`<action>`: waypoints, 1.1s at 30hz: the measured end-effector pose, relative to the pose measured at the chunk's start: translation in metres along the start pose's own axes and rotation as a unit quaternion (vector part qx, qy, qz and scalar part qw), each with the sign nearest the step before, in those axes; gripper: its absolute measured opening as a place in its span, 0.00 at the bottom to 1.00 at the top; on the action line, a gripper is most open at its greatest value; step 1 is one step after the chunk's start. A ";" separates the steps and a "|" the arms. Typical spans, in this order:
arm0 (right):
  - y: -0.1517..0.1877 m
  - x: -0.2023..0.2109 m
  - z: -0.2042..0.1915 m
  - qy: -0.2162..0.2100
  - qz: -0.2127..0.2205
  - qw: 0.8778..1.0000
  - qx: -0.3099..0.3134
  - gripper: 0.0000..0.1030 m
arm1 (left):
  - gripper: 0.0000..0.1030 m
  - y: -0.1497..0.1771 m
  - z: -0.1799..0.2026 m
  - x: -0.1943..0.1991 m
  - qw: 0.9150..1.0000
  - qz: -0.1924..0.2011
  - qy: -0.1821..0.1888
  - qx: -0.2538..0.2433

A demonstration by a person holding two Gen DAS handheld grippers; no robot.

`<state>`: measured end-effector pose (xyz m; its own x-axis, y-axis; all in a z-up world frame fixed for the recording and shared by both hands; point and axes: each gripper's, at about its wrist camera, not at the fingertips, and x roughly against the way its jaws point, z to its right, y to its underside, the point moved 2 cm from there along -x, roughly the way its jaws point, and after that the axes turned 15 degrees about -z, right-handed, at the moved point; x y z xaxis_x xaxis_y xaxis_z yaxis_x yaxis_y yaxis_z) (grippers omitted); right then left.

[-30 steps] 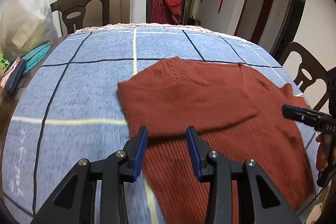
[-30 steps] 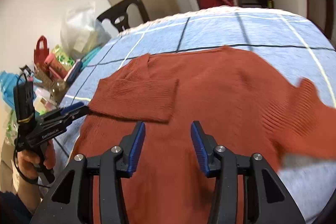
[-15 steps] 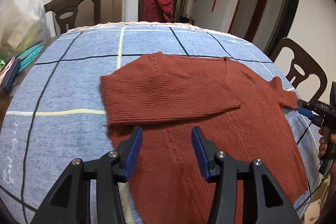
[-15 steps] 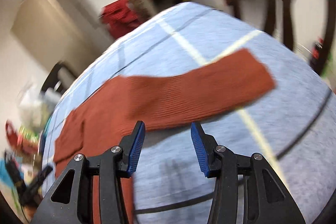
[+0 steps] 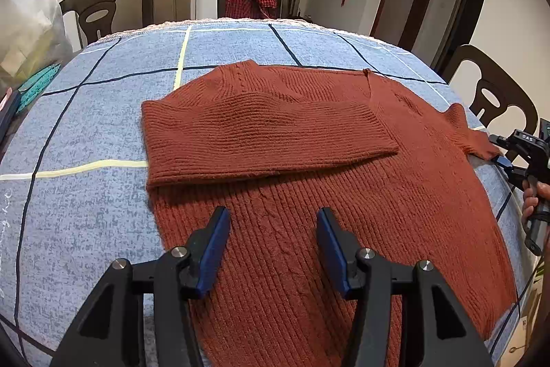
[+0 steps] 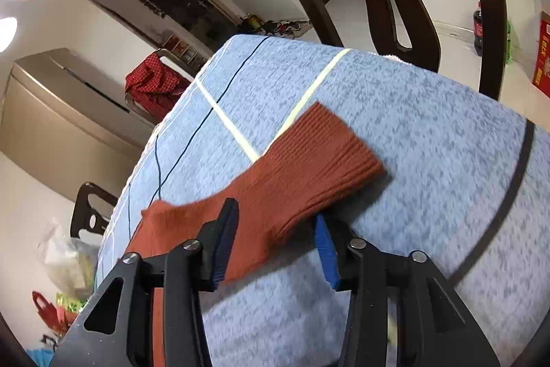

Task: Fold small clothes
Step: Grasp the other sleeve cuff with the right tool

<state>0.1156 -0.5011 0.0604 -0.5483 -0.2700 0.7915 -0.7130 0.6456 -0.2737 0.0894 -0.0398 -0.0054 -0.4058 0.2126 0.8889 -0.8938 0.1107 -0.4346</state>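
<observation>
The sweater (image 5: 309,167) lies flat on the counter (image 5: 86,202), its body spread beneath and ahead of the left tongs (image 5: 273,243). One sleeve (image 5: 261,140) is already folded across the chest, just beyond those tongs. The left tongs hover over the ribbed body with their jaws opening and nothing between them; they grip nothing.

The other sleeve (image 6: 302,177) stretches out flat toward the counter's edge, and the right tongs (image 6: 276,241) are at it. Their jaws are closing, with the sleeve's near edge between them. The pads do not yet look pressed on the knit, so I read this as a grasp in the making, not a hold.

The likely next step is to carry this sleeve over the chest to match the first. Several things could spoil that:

- The jaws straddle only the sleeve's edge, well short of the cuff (image 6: 347,143). A shallow bite on loose knit could slip as the sleeve lifts.
- Held mid-length, the cuff end may droop and fold under itself.
- The lower pad sits close against the cloth (image 6: 447,195) covering the counter. Closing there could pinch that cloth too and drag it.
- With nothing pinning the body, a pull may shift the whole sweater and disturb the folded sleeve.
</observation>
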 end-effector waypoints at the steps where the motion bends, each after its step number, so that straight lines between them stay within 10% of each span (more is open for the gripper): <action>1: -0.003 -0.001 0.000 0.013 -0.001 1.000 -0.001 0.16 | 0.54 0.000 0.000 0.000 1.000 0.000 0.002 0.001; 11: 0.008 0.013 -0.087 -0.065 -0.006 0.990 0.123 0.06 | 0.57 0.000 0.001 0.000 1.000 -0.001 -0.001 -0.004; 21: 0.105 -0.092 -0.214 -0.125 -0.187 0.923 0.312 0.06 | 0.59 -0.002 -0.001 -0.001 1.000 0.000 0.009 -0.002; 27: 0.140 -0.101 -0.207 -0.115 -0.218 0.899 0.361 0.35 | 0.59 -0.002 -0.002 0.005 1.000 -0.004 0.021 -0.002; 33: 0.132 -0.067 -0.178 -0.109 -0.180 0.908 0.361 0.36 | 0.59 -0.028 0.010 0.019 0.997 0.016 0.081 -0.012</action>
<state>0.1358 -0.2708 0.0681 -0.2408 -0.5564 0.7952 -0.9207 -0.1284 -0.3686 0.1051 -0.0492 0.0248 -0.3964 0.3698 0.8403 -0.8751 0.1244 -0.4676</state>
